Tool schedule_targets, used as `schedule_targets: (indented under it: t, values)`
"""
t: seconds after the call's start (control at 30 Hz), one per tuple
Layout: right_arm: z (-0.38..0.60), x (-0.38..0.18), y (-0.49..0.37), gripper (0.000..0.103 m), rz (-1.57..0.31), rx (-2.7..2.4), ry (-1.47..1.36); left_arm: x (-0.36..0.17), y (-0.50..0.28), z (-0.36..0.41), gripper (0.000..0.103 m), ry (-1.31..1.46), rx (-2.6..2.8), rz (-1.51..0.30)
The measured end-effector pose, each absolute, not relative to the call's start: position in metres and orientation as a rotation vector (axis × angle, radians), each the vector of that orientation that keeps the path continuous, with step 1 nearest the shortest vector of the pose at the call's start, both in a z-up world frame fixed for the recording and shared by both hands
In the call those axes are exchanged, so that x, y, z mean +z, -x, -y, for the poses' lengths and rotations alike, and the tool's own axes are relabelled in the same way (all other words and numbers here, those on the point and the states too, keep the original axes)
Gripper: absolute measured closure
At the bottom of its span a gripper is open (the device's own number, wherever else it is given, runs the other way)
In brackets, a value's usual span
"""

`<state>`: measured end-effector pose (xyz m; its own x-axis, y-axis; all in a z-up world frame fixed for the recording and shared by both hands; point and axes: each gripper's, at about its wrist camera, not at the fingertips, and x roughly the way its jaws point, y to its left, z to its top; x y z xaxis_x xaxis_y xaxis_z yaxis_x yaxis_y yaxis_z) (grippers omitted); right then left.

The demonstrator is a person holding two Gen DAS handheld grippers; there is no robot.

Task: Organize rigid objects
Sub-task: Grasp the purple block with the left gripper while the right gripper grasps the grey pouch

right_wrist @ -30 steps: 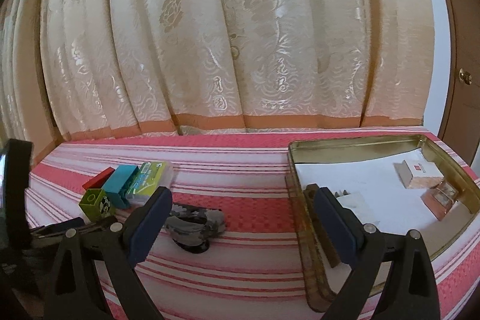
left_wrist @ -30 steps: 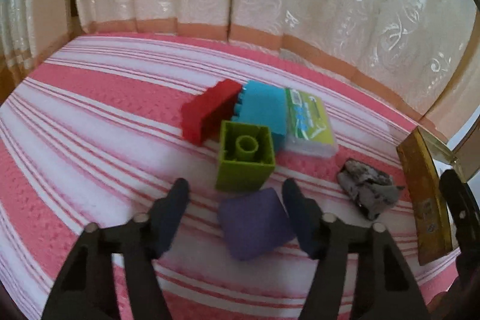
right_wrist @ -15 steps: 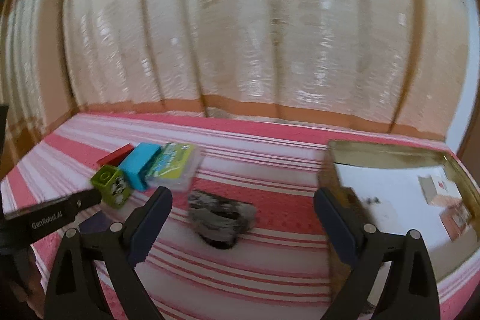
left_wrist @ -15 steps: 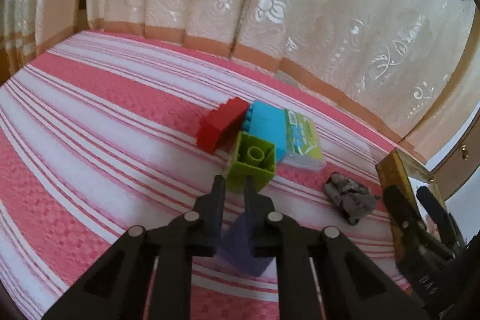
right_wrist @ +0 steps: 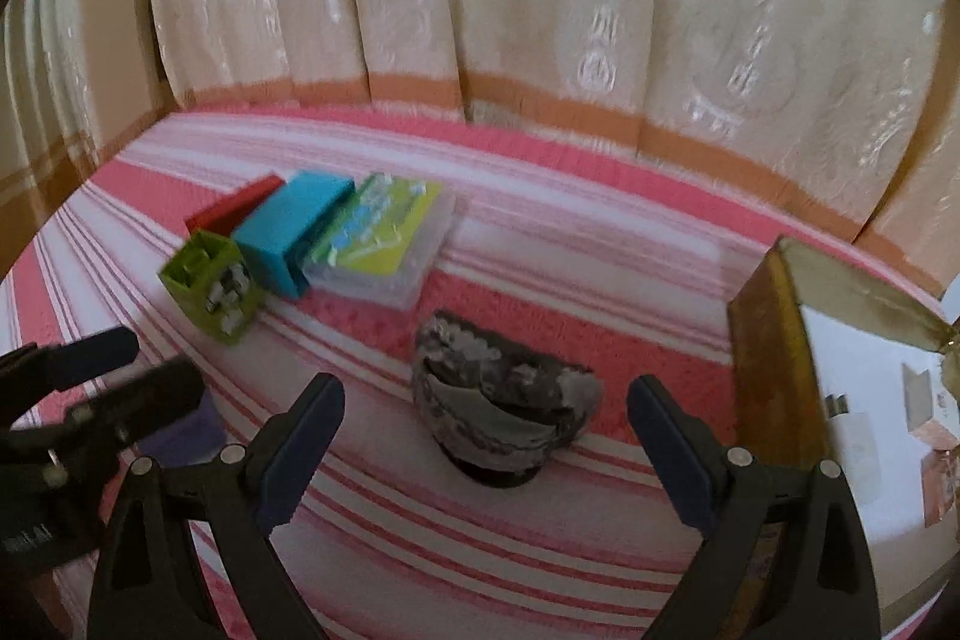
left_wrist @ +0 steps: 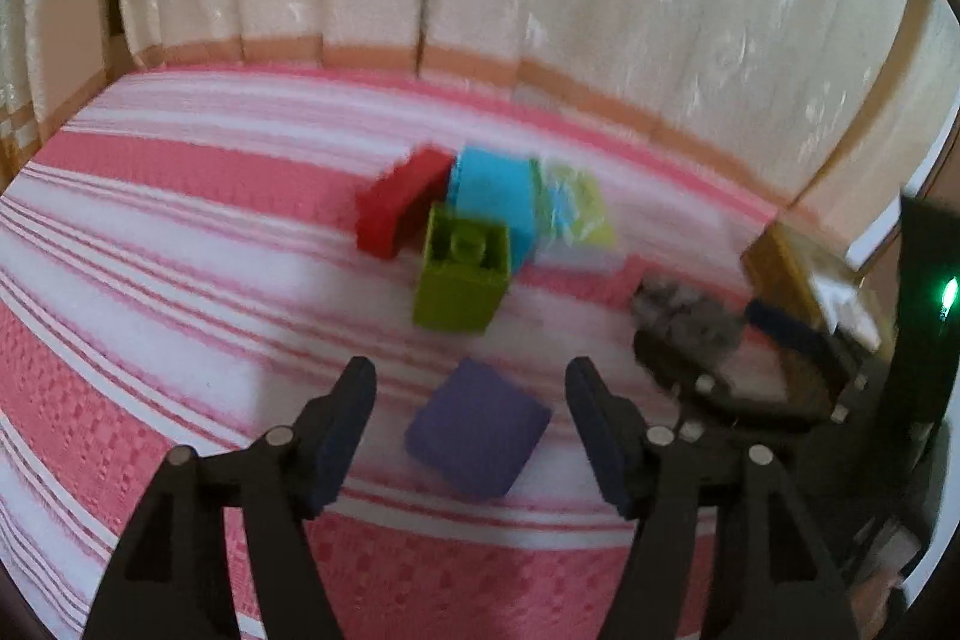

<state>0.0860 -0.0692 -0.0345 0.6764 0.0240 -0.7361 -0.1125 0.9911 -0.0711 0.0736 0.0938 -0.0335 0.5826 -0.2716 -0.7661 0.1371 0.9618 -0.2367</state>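
Observation:
A purple block lies flat on the striped cloth between the fingers of my left gripper. The jaws are opening and there is a gap on each side of the block. Beyond it a green block stands in front of a red block, a blue block and a clear case with a green card. My right gripper is open and low over a grey camouflage-patterned lump, one finger on each side and neither touching it.
A gold tin tray with small white and pink boxes inside stands at the right, close to the right gripper's outer finger. Cream curtains hang along the far edge of the pink-and-white striped cloth. The left gripper's fingers show at the left of the right wrist view.
The left gripper shut over the purple block half a second ago and now stands open again, with the block still on the cloth. The right gripper moved left and down to the grey lump.

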Motion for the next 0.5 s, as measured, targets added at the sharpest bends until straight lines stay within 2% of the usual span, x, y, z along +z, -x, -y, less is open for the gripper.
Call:
schedule_targets:
  t: [0.1, 0.2, 0.27, 0.33, 0.37, 0.5]
  values:
    - [0.075, -0.04, -0.091, 0.006, -0.878, 0.086, 0.11, -0.037, -0.072, -0.084, 0.037, 0.069, -0.225, -0.931]
    - [0.084, -0.044, -0.096, 0.019, -0.916, 0.114, 0.065, -0.04, -0.071, -0.082, 0.038, 0.034, -0.198, -0.926]
    - [0.084, -0.044, -0.095, 0.026, -0.915, 0.129, 0.082, -0.042, -0.07, -0.08, 0.052, -0.01, -0.175, -0.913]
    - [0.081, -0.044, -0.092, 0.032, -0.909, 0.146, 0.101, -0.043, -0.07, -0.079, 0.062, -0.038, -0.168, -0.905]
    - [0.08, -0.044, -0.09, 0.038, -0.908, 0.151, 0.106, -0.043, -0.069, -0.079, 0.064, -0.038, -0.167, -0.902]
    - [0.081, -0.044, -0.085, 0.039, -0.902, 0.163, 0.103, -0.045, -0.069, -0.08, 0.064, -0.031, -0.167, -0.893]
